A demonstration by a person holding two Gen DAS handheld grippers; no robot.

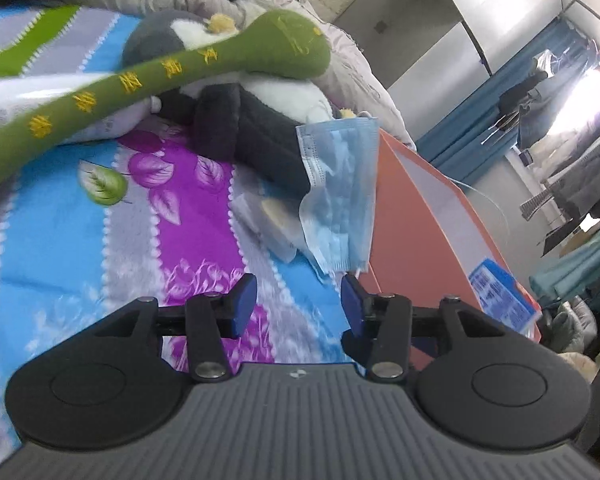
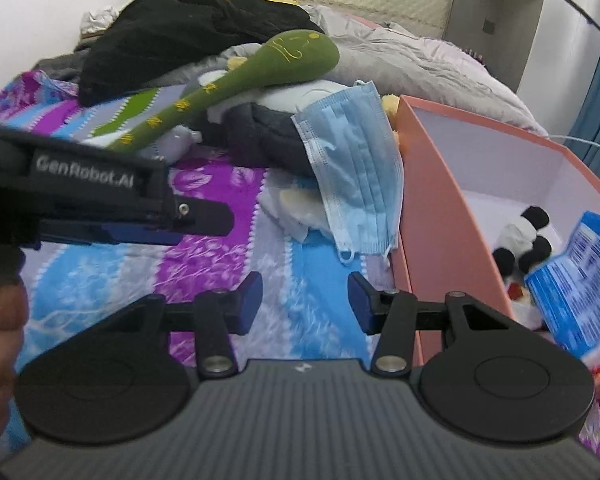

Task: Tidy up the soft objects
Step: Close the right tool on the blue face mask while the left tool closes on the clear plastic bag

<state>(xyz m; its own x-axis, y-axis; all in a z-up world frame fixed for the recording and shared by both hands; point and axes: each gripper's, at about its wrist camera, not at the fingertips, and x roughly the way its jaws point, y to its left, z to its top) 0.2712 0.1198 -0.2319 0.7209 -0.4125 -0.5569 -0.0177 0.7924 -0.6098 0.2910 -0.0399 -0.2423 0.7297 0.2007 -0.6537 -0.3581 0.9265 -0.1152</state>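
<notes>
Blue mask next for the pink box, both grippers spread and empty.

Fleece blanket [image 2: 204, 280] carries the pile: a pink box [image 2: 432, 216] on the right already holds a small panda [image 2: 520, 240]; a penguin toy [image 1: 260, 132] lies under a green plush stick [image 1: 172, 76], and the face mask [image 2: 356, 184] drapes off the penguin, touching the box wall. Left gripper [image 1: 298, 304] and right gripper [image 2: 304, 300] hover short of it, nothing between their jaws. Best pinch the mask's lower edge, then lift clear before swinging over the wall.

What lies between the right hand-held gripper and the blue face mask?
Only bare striped floral blanket separates the right hand-held gripper from the blue face mask, seen in the right wrist view.
</notes>
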